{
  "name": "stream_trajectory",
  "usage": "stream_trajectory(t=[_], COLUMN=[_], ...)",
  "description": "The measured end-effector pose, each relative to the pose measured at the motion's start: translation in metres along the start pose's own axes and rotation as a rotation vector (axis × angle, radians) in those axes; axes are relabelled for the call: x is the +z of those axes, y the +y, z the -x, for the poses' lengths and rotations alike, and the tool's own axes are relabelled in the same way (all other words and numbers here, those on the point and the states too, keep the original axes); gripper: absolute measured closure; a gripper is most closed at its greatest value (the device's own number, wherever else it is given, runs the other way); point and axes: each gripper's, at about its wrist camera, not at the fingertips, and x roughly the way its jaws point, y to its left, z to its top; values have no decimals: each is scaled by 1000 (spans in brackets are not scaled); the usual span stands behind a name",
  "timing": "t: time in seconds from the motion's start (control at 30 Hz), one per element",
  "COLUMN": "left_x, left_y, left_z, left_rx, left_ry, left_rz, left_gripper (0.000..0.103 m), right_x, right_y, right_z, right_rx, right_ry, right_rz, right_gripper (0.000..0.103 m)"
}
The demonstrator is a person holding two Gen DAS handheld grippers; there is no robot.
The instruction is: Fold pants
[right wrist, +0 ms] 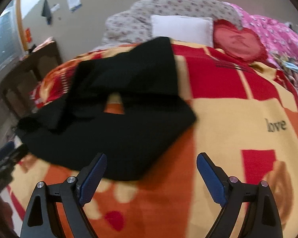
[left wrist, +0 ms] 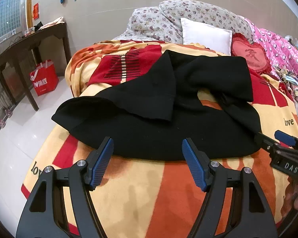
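Black pants (left wrist: pixel 159 119) lie crumpled on a red, orange and cream blanket (left wrist: pixel 145 194), legs bent back over themselves. My left gripper (left wrist: pixel 148 144) is open and empty, its blue pads just at the near edge of the pants. My right gripper (right wrist: pixel 151 158) is open and empty, its left pad over the pants' near edge (right wrist: pixel 117 148). The right gripper also shows in the left wrist view (left wrist: pixel 276 138) at the right edge, beside the pants' right corner. The right wrist view is blurred.
A white pillow (left wrist: pixel 206 33), a red heart cushion (left wrist: pixel 248 55), floral bedding (left wrist: pixel 168 19) and a pink quilt (left wrist: pixel 284 53) lie at the bed's far end. A dark wooden table (left wrist: pixel 29 45) and a red bag (left wrist: pixel 43 77) stand on the white floor at left.
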Motion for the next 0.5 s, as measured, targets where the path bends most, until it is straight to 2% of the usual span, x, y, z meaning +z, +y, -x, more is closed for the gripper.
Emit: stream_trajectory(t=[0.23,0.5], left_x=[0,-1], left_y=[-2,-5], left_z=[2,-2], left_rx=[6,9], left_ry=[-2,7], left_rz=[-1,2], left_gripper=[31,31], right_x=[4,4], right_y=[28,31], right_z=[9,10], right_rx=[28,26], right_ry=[-25,-24], right_rz=[41,10], right_gripper=[17,17])
